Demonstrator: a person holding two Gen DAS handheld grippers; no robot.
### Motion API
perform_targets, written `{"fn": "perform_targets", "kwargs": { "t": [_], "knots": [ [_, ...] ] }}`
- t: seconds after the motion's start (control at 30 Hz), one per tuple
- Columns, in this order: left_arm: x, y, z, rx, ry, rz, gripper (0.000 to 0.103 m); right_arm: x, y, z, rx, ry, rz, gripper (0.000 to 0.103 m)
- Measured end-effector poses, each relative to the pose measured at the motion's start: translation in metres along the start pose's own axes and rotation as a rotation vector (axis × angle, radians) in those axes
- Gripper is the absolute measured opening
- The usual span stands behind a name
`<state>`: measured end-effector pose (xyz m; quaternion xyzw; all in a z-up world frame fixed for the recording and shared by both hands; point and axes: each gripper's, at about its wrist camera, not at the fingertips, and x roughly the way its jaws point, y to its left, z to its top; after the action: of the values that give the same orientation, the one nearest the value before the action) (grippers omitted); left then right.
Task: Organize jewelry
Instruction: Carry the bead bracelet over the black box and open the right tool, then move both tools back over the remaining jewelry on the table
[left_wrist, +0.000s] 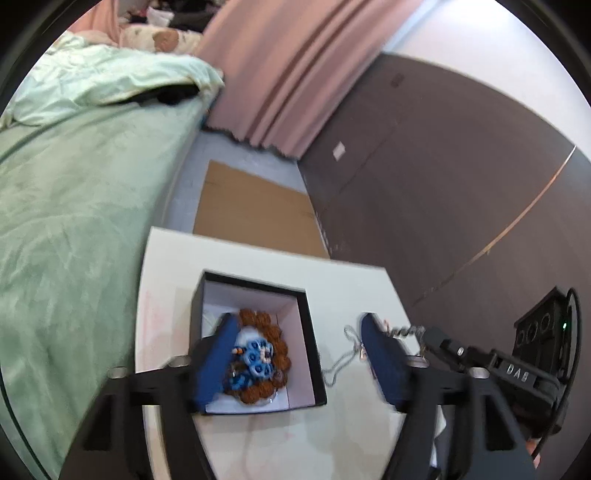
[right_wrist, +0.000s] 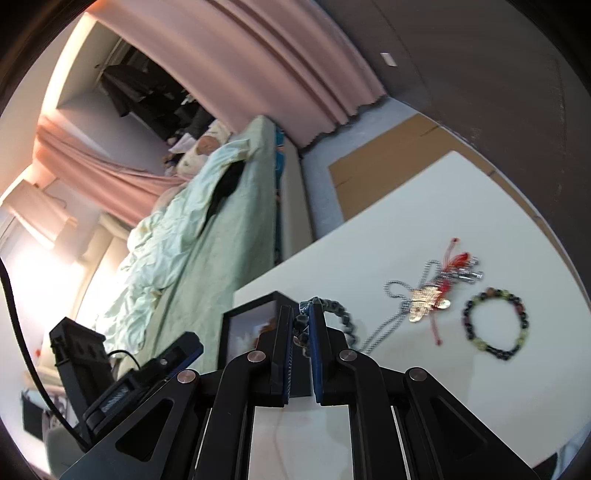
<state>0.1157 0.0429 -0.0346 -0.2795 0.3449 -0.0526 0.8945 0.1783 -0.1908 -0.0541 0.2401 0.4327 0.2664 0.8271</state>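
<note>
Roughly halfway, the box (left_wrist: 312, 354) already held brown and blue bead bracelets (left_wrist: 258, 360). The right gripper (right_wrist: 301, 325), fingers clamped on what looked like a dark bead bracelet (right_wrist: 341, 317), hung beside it; the left gripper (left_wrist: 299, 354) stood apart. At three o'clock on the tabletop (right_wrist: 424, 206) waited a chain necklace (right_wrist: 424, 295) and another bracelet (right_wrist: 496, 323).

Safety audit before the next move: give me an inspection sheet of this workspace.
Surface: white table, partly covered.
Job's things: black box holding brown and blue beads; dark bracelet in right gripper; chain, red charm, bead ring loose on table.
Clutter: nothing seen.
Grippers: left gripper open above box; right shut on bracelet.
Cables: black lead at left edge.
Surroundings: green bed, pink curtain, cardboard on floor.
</note>
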Motion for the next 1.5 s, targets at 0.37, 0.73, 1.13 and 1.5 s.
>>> {"fn": "perform_targets", "kwargs": {
  "t": [0.37, 0.73, 1.13, 1.5],
  "knots": [
    [-0.024, 0.013, 0.016, -0.019, -0.064, 0.034, 0.075, 0.019, 0.035, -0.007, -0.071, 0.005, 0.113, 0.01],
    [-0.039, 0.034, 0.029, -0.054, -0.106, 0.049, 0.075, 0.058, 0.063, -0.015, -0.131, 0.037, 0.091, 0.01],
    [-0.04, 0.039, 0.032, -0.083, -0.115, 0.048, 0.075, 0.056, 0.045, -0.011, -0.099, 0.08, 0.061, 0.051],
    [-0.035, 0.009, 0.015, -0.003, -0.093, 0.038, 0.075, -0.002, 0.013, -0.004, -0.076, 0.008, -0.02, 0.051]
  ]
}}
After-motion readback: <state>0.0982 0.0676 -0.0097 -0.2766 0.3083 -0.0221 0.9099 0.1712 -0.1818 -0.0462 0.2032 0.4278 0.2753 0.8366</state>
